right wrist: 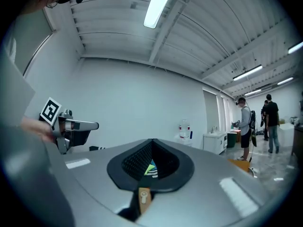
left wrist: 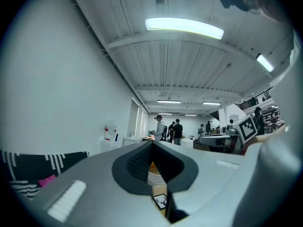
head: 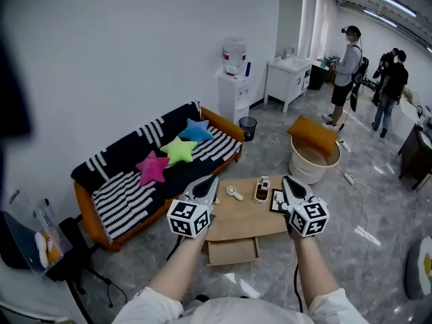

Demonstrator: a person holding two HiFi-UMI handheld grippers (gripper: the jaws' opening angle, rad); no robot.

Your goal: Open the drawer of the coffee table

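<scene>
The left gripper [head: 208, 183] and the right gripper [head: 289, 183] were held up side by side and level, well above the floor, with the coffee table [head: 236, 216] far below and between their fingertips. The drawer [head: 233, 250] stood pulled out from the table's near edge, below and behind the fingertips, with neither gripper touching it. In the left gripper view the fingers [left wrist: 137, 162] were pressed together at the tips with nothing held, leaving only a small window between the pads. In the right gripper view the fingers [right wrist: 137, 162] met the same way, also empty. On the tabletop, between the two sets of fingertips in the head view, lay a small white object [head: 234, 193], a brown box [head: 262, 190] and a black card [head: 277, 201]. Beyond the left fingertips stood a striped sofa [head: 128, 194] with three star cushions [head: 179, 149]. A tub [head: 312, 159] sat beyond the right fingertips.
</scene>
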